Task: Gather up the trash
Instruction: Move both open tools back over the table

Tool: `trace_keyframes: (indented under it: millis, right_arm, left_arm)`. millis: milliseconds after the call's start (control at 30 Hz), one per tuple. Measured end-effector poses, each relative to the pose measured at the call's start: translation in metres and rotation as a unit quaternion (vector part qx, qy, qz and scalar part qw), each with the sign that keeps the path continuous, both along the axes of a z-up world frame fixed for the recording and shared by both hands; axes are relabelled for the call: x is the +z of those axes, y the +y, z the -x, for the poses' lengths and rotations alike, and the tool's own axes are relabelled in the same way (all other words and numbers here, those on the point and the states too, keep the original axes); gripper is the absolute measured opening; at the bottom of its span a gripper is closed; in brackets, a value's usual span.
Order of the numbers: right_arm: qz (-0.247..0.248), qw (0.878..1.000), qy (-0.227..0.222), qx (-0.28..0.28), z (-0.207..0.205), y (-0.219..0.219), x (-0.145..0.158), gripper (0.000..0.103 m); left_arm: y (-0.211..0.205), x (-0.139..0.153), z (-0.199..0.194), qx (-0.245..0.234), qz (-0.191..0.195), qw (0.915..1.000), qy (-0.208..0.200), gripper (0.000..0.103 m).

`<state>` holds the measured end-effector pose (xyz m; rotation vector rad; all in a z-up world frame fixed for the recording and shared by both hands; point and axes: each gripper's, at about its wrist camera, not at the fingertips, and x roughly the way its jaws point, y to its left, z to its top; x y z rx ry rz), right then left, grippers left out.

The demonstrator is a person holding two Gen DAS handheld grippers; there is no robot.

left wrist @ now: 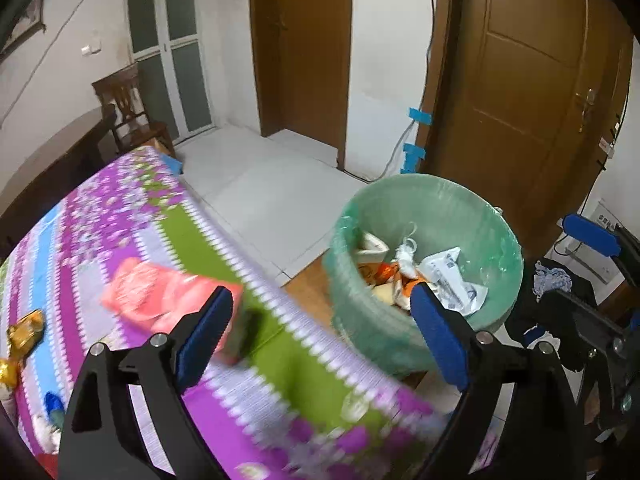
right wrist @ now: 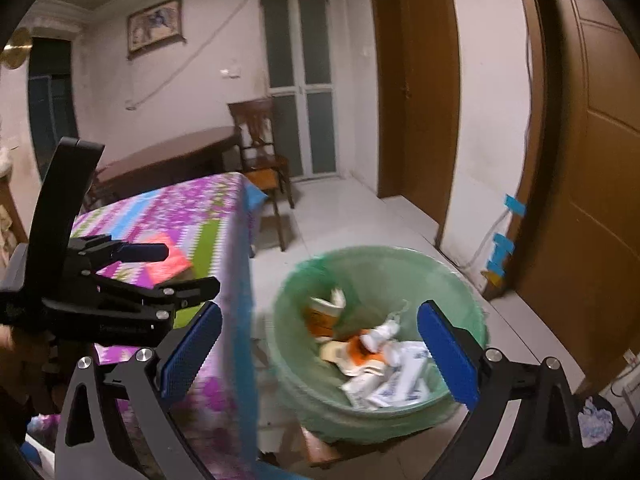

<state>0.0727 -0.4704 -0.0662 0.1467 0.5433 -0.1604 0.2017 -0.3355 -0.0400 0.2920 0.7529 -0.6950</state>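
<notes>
A green-lined trash bin [left wrist: 460, 204] stands on the floor beside the table and holds several wrappers and crumpled papers [left wrist: 452, 276]; it also shows in the right wrist view [right wrist: 384, 264]. My left gripper [left wrist: 324, 336] is open and empty, over the table edge next to the bin. A pink-red wrapper [left wrist: 160, 296] lies on the table just ahead of its left finger. A gold wrapper [left wrist: 24, 332] lies at the far left. My right gripper [right wrist: 320, 354] is open and empty above the bin. The left gripper [right wrist: 176, 268] shows over the table there.
The table has a purple, green and blue flowered cloth [left wrist: 120, 216]. A wooden chair [right wrist: 260, 148] and a dark table [right wrist: 168, 156] stand behind it. Brown doors [left wrist: 520, 80] lie beyond the bin. Dark clothing [left wrist: 560, 292] lies to the bin's right.
</notes>
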Motion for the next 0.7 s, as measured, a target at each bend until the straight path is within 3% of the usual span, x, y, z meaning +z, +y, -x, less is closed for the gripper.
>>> trace_keyframes:
  millis: [233,400,433,500,567,700]
  right_arm:
    - [0.0,0.997,0.001,0.076,-0.006,0.065,0.006,0.098]
    - [0.001,0.986,0.023,0.163,-0.023,0.119,0.003,0.095]
    - [0.004,0.983,0.029,0.18,-0.028,0.132,0.003,0.093]
    - [0.003,0.972,0.053,0.229,-0.044,0.16,-0.001,0.067]
    - [0.001,0.962,0.071,0.263,-0.058,0.182,-0.005,0.053]
    - [0.008,0.933,0.115,0.34,-0.1,0.245,-0.024,0.053]
  left_arm:
    - [0.088,0.029,0.003,0.015,0.01,0.9997,-0.019,0.089]
    - [0.17,0.044,-0.009,0.05,0.0,0.9982,-0.035,0.089]
    - [0.196,0.046,-0.018,0.074,-0.002,0.9967,-0.034,0.089]
    - [0.235,0.045,-0.034,0.108,-0.001,0.994,-0.019,0.089]
    - [0.27,0.038,-0.048,0.133,-0.002,0.9911,0.0,0.089]
    - [0.327,0.025,-0.069,0.189,0.012,0.9814,0.032,0.089]
